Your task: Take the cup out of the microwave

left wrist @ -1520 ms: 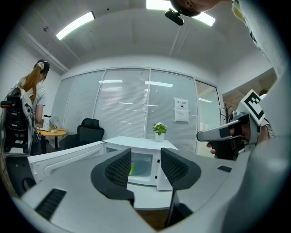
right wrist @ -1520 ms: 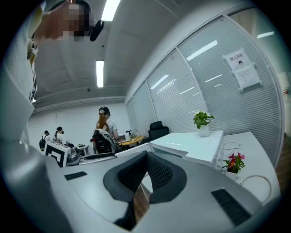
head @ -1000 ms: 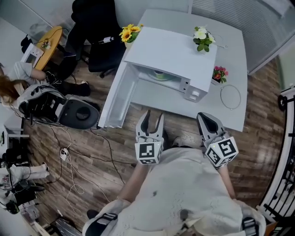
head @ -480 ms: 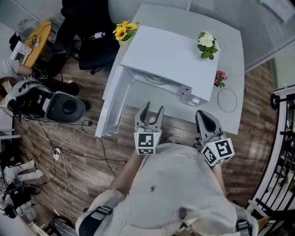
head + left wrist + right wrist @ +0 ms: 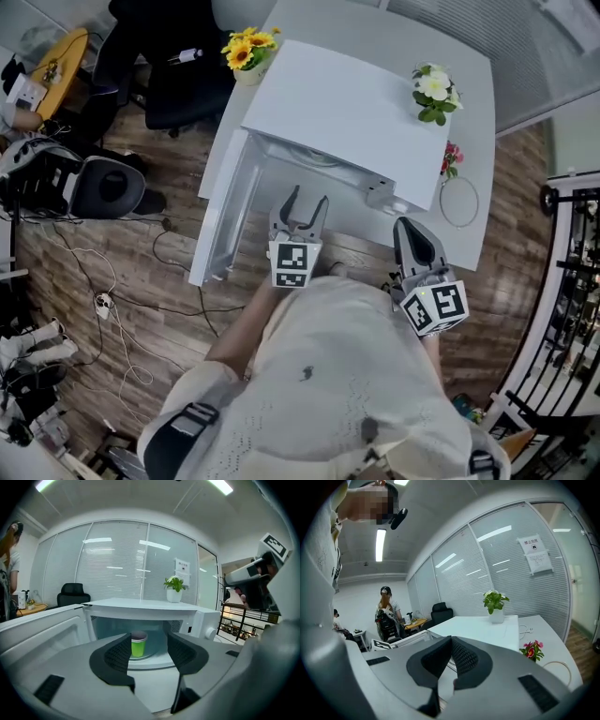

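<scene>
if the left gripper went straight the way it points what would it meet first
Likely the green cup inside the open microwave, ahead between the opening jaws of the left gripper; nothing nearer, though depth is unclear.

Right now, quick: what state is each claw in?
Left claw: opening, nothing gripped; the cup stands ahead inside the microwave.
Right claw: shut, holding nothing.

Left gripper [image 5: 307, 200] held forward, pointing slightly down, jaws wide and opening, nothing between them. Right gripper [image 5: 409, 227] alongside, jaws pressed together, empty.
</scene>
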{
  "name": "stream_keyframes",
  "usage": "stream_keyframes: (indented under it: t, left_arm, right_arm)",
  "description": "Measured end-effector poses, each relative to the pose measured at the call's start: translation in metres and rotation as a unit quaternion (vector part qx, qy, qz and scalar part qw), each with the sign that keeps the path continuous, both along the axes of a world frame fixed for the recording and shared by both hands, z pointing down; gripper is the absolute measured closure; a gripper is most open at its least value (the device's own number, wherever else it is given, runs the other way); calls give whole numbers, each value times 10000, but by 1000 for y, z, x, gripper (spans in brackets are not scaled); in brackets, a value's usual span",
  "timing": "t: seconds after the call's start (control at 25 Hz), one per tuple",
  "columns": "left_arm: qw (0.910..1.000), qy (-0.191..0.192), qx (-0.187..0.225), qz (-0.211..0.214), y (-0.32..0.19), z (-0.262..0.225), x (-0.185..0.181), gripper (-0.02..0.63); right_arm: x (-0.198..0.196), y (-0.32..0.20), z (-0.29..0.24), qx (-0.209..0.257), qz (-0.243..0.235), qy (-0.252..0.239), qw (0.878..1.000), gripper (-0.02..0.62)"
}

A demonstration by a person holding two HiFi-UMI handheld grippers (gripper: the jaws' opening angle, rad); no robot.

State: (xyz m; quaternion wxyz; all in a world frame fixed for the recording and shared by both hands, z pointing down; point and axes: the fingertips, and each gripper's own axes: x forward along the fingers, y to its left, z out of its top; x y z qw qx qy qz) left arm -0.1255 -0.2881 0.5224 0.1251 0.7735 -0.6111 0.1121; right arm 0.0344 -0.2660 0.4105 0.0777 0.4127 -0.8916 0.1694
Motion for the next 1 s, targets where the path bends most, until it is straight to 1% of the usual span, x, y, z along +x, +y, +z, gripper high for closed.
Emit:
stream_keyframes:
  t: [0.12, 0.2, 0.32, 0.52, 0.76, 1.0]
  left_arm:
    - [9999, 47, -142, 18, -15, 16, -4, 360]
    - [9995, 101, -262, 118, -23, 26, -3, 357]
    - [9989, 32, -412, 239, -34, 44, -4, 357]
    - [9977, 82, -637, 224, -55, 67, -9, 349]
    - [9966, -27, -780, 252, -81, 88, -8, 325]
    - [9955, -123, -917, 188, -101, 106, -8, 314]
  right_arm:
    - [-4, -4, 2, 6, 61, 15, 10000, 586]
    - [-4, -7, 4, -25, 163, 31, 9999, 586]
    - [-4, -12, 6, -44, 299, 47, 9995, 586]
    - [0, -20, 9, -67, 531, 82, 9985, 586]
    - [8, -27, 13, -149, 861, 163, 9960, 586]
    - [21, -31, 16, -194, 1216, 239, 9921, 586]
